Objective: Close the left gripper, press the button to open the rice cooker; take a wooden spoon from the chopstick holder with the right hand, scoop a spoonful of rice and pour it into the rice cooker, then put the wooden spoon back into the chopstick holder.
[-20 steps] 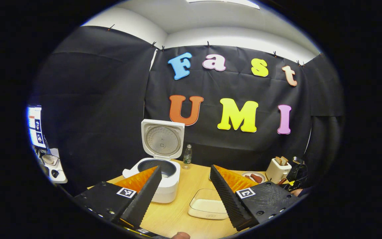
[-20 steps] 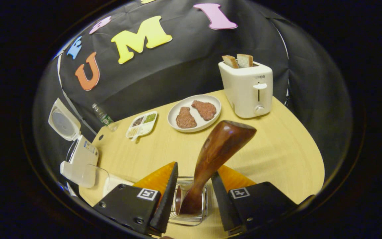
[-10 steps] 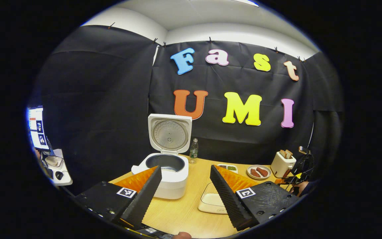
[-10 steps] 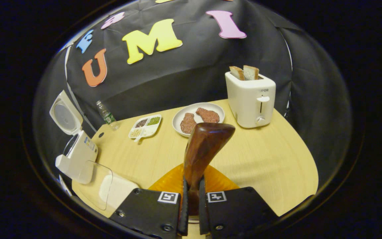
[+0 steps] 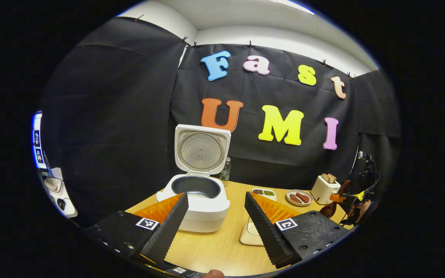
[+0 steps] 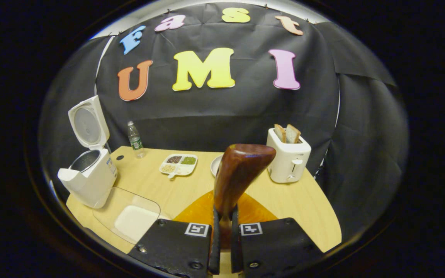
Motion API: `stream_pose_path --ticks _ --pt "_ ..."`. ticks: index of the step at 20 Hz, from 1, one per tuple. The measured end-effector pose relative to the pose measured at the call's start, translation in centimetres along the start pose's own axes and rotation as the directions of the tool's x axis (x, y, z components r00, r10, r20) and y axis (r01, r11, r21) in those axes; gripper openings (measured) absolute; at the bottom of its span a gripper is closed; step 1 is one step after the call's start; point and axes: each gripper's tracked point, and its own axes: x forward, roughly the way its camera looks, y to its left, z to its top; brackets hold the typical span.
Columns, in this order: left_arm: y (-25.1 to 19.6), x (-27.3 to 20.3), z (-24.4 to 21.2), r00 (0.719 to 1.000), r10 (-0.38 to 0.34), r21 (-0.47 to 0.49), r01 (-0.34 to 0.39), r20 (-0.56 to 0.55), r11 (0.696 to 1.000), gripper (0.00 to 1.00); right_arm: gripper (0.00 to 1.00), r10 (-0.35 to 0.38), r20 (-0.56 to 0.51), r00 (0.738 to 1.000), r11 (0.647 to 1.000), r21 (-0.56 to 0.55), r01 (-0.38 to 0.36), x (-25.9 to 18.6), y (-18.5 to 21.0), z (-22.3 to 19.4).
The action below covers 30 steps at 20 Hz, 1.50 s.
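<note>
The white rice cooker [image 5: 201, 204] stands with its lid [image 5: 202, 150] raised and its dark inner pot showing; it also sits at the left [image 6: 89, 179] in the right gripper view. My left gripper [image 5: 215, 220] is open and empty, in front of and short of the cooker. My right gripper [image 6: 223, 235] is shut on the handle of the dark wooden spoon [image 6: 238, 175], whose bowl points up and away above the table. In the left gripper view, the spoon [image 5: 328, 208] hangs at the far right. A clear tray of white rice [image 6: 133, 218] lies between cooker and spoon.
On the wooden table [image 6: 303, 204] stand a toaster with bread [image 6: 288, 160], a divided dish of grains [image 6: 179, 164], a water bottle [image 6: 133, 138] and a plate [image 6: 214, 166] partly hidden behind the spoon. A desk with a screen [image 5: 37, 143] is far left.
My right gripper went from open around the spoon to shut on it and lifted it out of the glass holder. My left gripper drew back from the cooker, still open.
</note>
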Motion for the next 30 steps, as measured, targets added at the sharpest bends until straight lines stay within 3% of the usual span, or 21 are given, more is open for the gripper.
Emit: stream_pose_path --ticks 3,6,11,15,24,28,30 --pt "1.0 0.6 -0.7 0.999 -0.039 -0.006 0.039 -0.002 0.999 0.94 0.16 0.007 0.029 1.000 1.000 -0.009 -0.007 -2.7 3.0 1.6" --pt "1.9 0.7 -1.9 0.998 -0.065 -0.002 0.065 -0.026 0.998 0.94 0.16 0.079 0.050 0.996 0.997 -0.007 -0.078 -4.7 8.2 3.2" --pt "3.5 0.8 -2.2 0.996 -0.082 -0.019 0.081 -0.038 0.996 0.94 0.16 0.160 0.043 0.986 0.987 -0.017 -0.159 -3.9 16.3 2.3" --pt "4.9 0.6 -1.5 0.996 -0.078 0.002 0.078 -0.033 0.997 0.94 0.16 0.112 -0.002 0.994 0.993 -0.043 -0.112 -0.3 19.6 -2.0" --pt "6.2 0.1 -1.6 0.994 -0.091 0.025 0.093 -0.053 0.995 0.94 0.14 -0.074 -0.042 0.996 0.986 -0.152 0.067 4.7 19.6 -8.2" --pt "6.2 0.5 -2.0 0.993 -0.100 0.020 0.102 -0.063 0.995 0.94 0.16 -0.087 -0.075 0.993 0.990 -0.113 0.078 5.0 20.4 -9.5" --pt "6.1 0.9 -2.1 0.992 -0.103 0.015 0.104 -0.067 0.994 0.94 0.16 -0.038 -0.121 0.992 0.999 -0.039 0.033 4.9 22.2 -10.6"
